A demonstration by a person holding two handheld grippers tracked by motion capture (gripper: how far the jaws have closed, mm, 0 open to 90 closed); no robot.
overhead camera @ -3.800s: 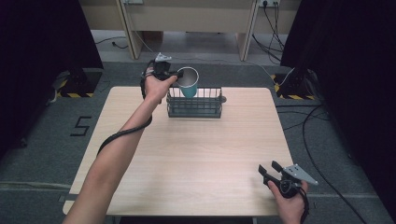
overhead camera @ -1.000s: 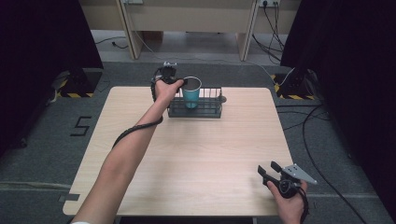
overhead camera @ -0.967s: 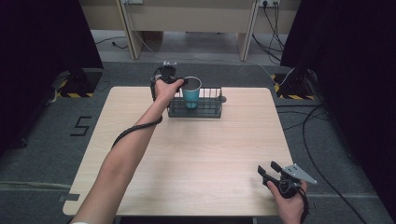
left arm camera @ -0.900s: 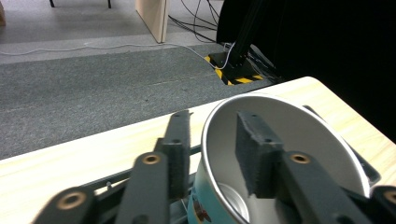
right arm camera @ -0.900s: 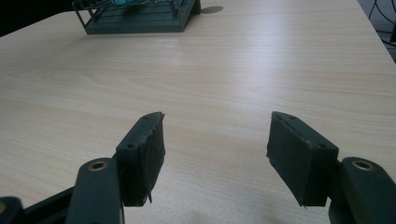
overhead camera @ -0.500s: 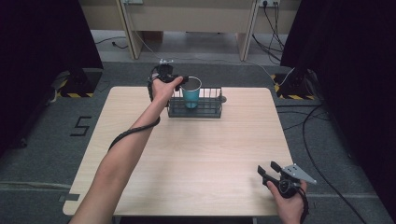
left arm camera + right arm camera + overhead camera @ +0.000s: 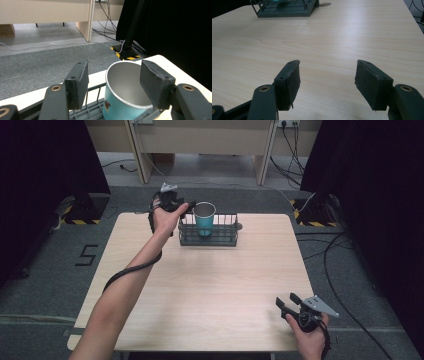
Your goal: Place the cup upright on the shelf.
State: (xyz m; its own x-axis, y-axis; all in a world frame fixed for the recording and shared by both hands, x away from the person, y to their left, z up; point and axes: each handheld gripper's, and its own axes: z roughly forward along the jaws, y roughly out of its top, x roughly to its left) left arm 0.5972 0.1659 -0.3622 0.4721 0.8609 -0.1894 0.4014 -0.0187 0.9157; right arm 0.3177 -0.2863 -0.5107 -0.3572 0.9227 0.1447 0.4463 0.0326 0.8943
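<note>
Your left gripper (image 7: 113, 87) has just opened off the cup (image 7: 125, 100), now standing in the basket (image 7: 208, 236): placement looks done. Right gripper (image 7: 327, 85) jaws apart, empty.

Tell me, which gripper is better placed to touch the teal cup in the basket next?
Left. The left gripper is open right beside the teal cup in the basket; the right gripper sits open at the table's near edge.

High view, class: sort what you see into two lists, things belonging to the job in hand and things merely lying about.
Job in hand:
teal cup
wire basket
left gripper, jaws just opened

Lying about:
right gripper, open
floor cables
</note>
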